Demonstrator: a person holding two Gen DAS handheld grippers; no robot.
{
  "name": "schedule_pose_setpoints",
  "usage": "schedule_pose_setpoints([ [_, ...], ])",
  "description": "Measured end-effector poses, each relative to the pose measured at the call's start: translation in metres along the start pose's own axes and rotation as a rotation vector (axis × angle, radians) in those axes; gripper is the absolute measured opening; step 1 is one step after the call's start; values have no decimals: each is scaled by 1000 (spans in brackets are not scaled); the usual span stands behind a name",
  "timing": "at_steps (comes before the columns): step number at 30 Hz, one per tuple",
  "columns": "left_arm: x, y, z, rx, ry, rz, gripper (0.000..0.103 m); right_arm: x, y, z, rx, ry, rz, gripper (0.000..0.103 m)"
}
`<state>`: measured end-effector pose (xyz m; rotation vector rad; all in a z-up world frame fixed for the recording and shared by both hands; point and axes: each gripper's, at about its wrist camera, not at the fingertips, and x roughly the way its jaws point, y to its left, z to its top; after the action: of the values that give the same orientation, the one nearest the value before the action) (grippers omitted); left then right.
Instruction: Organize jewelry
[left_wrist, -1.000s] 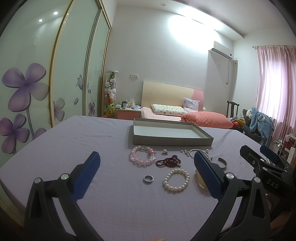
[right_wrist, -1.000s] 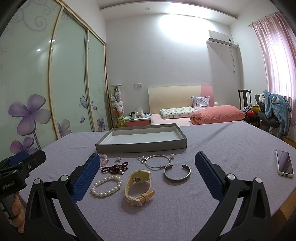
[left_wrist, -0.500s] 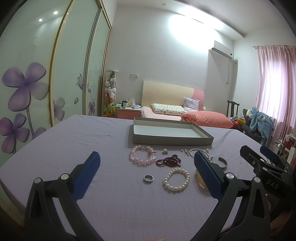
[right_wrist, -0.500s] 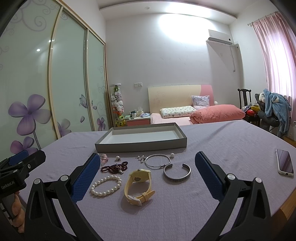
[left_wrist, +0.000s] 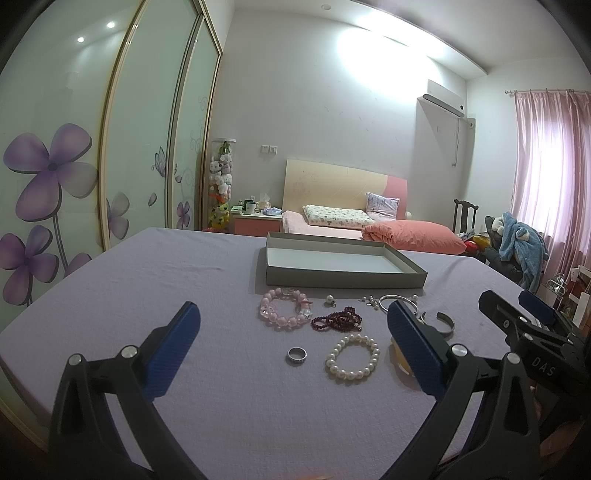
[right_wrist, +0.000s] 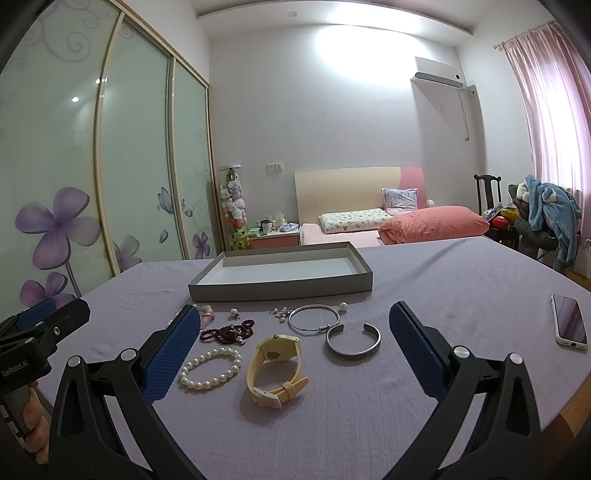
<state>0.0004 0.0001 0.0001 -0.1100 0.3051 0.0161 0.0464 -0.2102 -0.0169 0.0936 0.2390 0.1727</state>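
An empty grey shallow box (left_wrist: 343, 273) (right_wrist: 280, 284) stands on the purple cloth. In front of it lie a pink bead bracelet (left_wrist: 284, 314), a dark red bead string (left_wrist: 338, 319) (right_wrist: 229, 332), a silver ring (left_wrist: 297, 355), a pearl bracelet (left_wrist: 352, 357) (right_wrist: 210, 369), a yellow watch (right_wrist: 275, 369), a silver cuff (right_wrist: 352, 345), a thin silver bangle (right_wrist: 314, 319) and small pearl earrings (right_wrist: 280, 314). My left gripper (left_wrist: 291, 350) is open above the ring. My right gripper (right_wrist: 295, 354) is open above the watch. Both are empty.
A phone (right_wrist: 570, 326) lies at the table's right edge. The wooden table edge (right_wrist: 576, 406) shows at the lower right. Sliding wardrobe doors stand to the left, a bed (right_wrist: 388, 225) behind the table.
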Motion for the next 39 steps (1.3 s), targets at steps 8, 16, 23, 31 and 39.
schedule_pose_setpoints([
  [8,0,0,0,0,2,1,99,0,1,-2,0,2,0,101],
  [16,1,0,0,0,3,1,99,0,1,-2,1,3,0,101],
  [23,3,1,-1,-1,4,1,99,0,1,-2,2,4,0,101],
  [31,4,2,-1,-1,5,2,99,3,-1,-2,2,5,0,101],
  [39,4,2,-1,-2,6,1,99,3,0,-3,3,7,0,101],
])
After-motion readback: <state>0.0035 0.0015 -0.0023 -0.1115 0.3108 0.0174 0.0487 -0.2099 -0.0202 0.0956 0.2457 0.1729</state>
